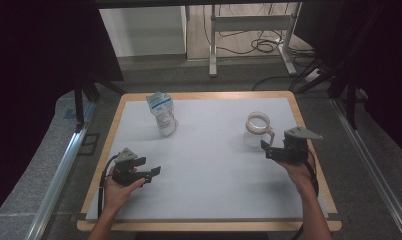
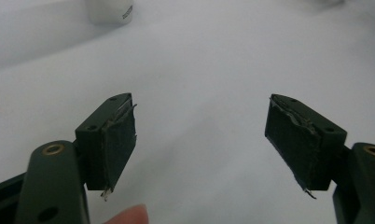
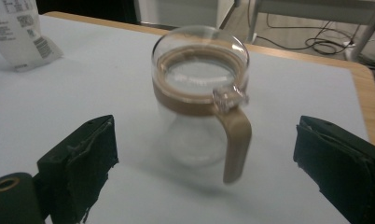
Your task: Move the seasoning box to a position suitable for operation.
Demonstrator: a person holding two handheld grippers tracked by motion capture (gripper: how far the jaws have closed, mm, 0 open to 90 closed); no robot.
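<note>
- Glass jug [image 1: 258, 129] stands upright on the right half of the white table [image 1: 214, 170], toward the far side, its tan handle turned to the person's side.
- Right gripper [image 1: 270, 150] sits just in front of that jug, close to the handle; from the high view I cannot tell whether it touches.
- Over to the right gripper view: the jug [image 3: 199, 100] is dead centre between the two black jaws, and here the details come through: a tan band around the neck, a tan handle [image 3: 235, 140] hanging down the near side, clear glass body.
- The right gripper [image 3: 204, 172] is wide open, its pads well out to either side of the jug, nothing in its grasp.
- Left gripper [image 1: 151, 172] is on the near left of the table, held in the person's left hand [image 1: 120, 187], well apart from the jug.
- The left gripper view shows the left gripper [image 2: 202, 140] spread wide over bare white table, holding nothing; worn padding peels at the pad edges.
- A white-and-blue printed bag [image 1: 162, 113] stands at the far left centre of the table; the right gripper view catches its printed label [image 3: 22, 32] at the upper left corner.
</note>
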